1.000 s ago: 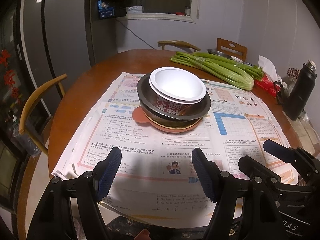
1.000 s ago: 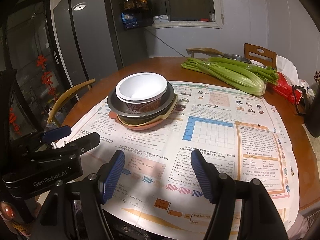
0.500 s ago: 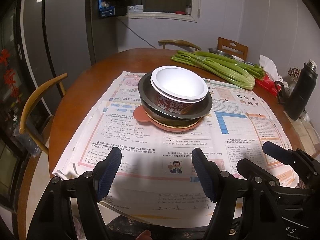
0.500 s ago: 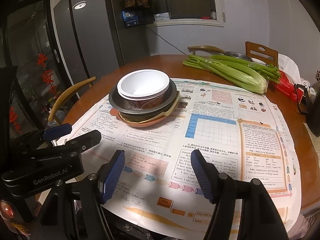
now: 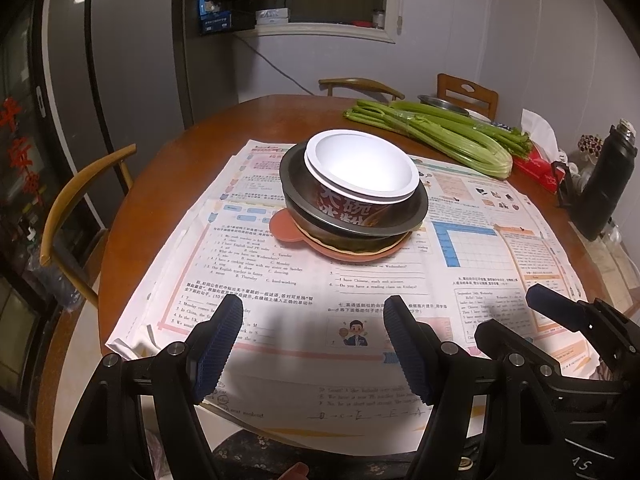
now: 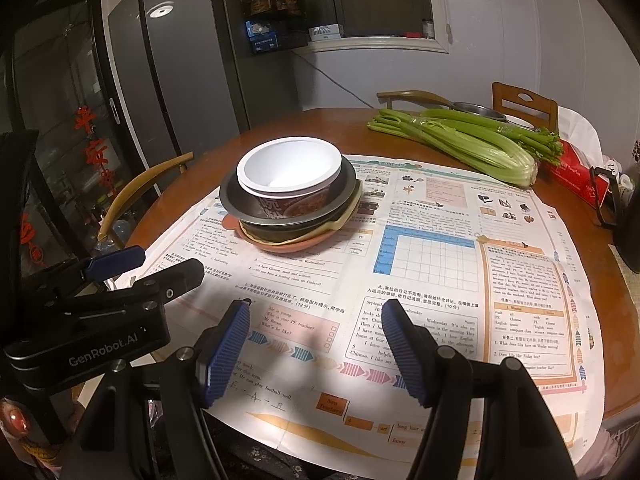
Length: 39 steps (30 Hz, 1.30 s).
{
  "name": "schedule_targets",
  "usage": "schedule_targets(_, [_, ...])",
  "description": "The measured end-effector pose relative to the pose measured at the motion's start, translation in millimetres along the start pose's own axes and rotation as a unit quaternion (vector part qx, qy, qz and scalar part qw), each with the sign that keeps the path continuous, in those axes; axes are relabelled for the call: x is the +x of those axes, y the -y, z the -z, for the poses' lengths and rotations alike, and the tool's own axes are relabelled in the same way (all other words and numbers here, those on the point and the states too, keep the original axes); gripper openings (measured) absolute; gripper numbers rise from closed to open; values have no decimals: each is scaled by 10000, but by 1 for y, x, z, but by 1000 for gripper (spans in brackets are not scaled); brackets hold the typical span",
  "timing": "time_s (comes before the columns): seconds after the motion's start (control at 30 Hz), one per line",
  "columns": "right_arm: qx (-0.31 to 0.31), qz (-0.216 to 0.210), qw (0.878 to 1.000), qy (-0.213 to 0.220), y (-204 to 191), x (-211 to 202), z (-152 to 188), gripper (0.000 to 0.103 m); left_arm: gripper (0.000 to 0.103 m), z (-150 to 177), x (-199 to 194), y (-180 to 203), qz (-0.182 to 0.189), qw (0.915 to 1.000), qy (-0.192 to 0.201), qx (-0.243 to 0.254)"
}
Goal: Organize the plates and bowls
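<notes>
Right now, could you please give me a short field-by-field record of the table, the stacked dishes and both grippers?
surface: round wooden table covered with printed paper sheets
stack: white bowl on top, nested in a dark metal bowl, over an orange plate
stack position: centre of the table, beyond both grippers
behind stack: celery
right edge: black flask
left hand-held gripper: open, holding nothing
right hand-held gripper: open, holding nothing

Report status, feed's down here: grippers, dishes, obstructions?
Left gripper, right gripper open, empty. Bowl stack nested on newspaper, untouched. Path clear.
</notes>
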State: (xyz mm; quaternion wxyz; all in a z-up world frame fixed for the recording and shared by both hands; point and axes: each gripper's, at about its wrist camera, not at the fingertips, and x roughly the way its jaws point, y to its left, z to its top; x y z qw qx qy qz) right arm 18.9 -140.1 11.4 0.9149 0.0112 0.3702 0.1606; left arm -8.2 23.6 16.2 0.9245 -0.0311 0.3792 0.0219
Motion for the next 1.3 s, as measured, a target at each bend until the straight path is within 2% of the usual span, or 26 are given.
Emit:
schedule_targets(1.13, [50,-25,10000,-21,-1,-1,1,68,75,2,9,0,8,9999,-152,-11])
schedule_targets(1.3, [125,68,9999,8,8,-1,-2,68,75,-6,7,-4,247,9996,-104,-51])
